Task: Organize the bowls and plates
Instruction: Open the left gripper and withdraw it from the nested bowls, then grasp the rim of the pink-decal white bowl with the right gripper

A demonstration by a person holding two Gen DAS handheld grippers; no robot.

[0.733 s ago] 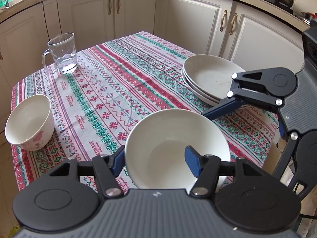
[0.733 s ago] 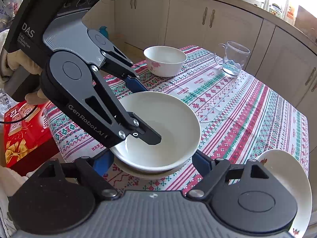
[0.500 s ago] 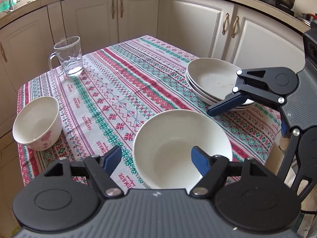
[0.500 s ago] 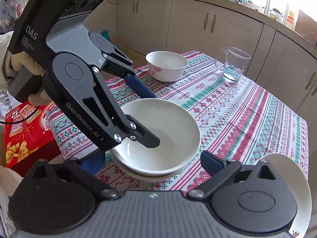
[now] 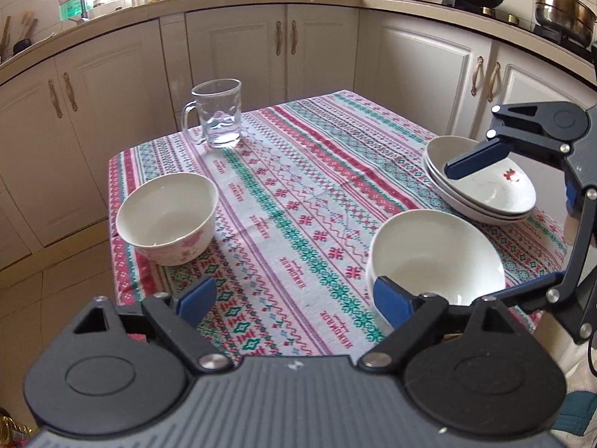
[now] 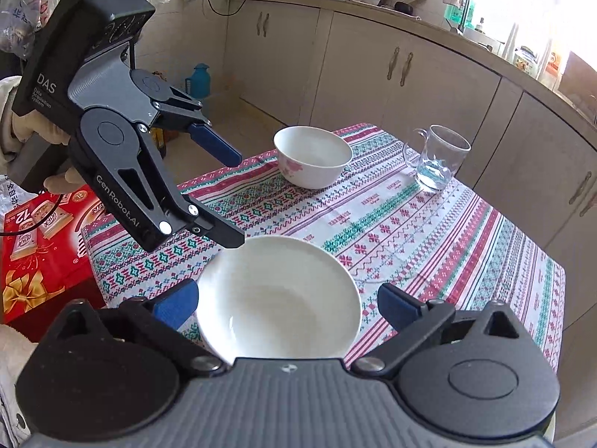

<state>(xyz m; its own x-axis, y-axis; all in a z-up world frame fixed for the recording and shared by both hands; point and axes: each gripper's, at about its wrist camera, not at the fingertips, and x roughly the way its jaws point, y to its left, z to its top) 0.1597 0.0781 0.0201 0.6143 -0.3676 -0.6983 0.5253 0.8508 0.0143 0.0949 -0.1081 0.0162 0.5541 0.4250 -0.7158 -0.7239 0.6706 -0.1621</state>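
Note:
A plain white bowl (image 5: 436, 257) (image 6: 278, 298) stands near the table's front corner and seems to sit in a second bowl like it. My right gripper (image 6: 287, 304) is open, with this bowl between its fingers and a gap at the right pad. My left gripper (image 5: 294, 298) (image 6: 227, 194) hangs over the cloth with its jaws opening and nothing between them; its right fingertip (image 5: 391, 298) is beside the bowl's near rim. A flowered bowl (image 5: 168, 216) (image 6: 311, 156) stands at the table's left edge. A stack of three plates (image 5: 481, 186) lies beyond the plain bowl.
A glass mug (image 5: 218, 117) (image 6: 436, 160) stands at the far corner of the patterned tablecloth (image 5: 298, 194). A red box (image 6: 37, 242) sits on the floor beside the table. White cabinets (image 5: 238, 48) close in around the table. A gloved hand (image 6: 22, 130) holds the left gripper.
My left gripper let go of the plain bowl's rim, opened and drew away to the left. My right gripper opened wider around the bowl and pulled back a little.

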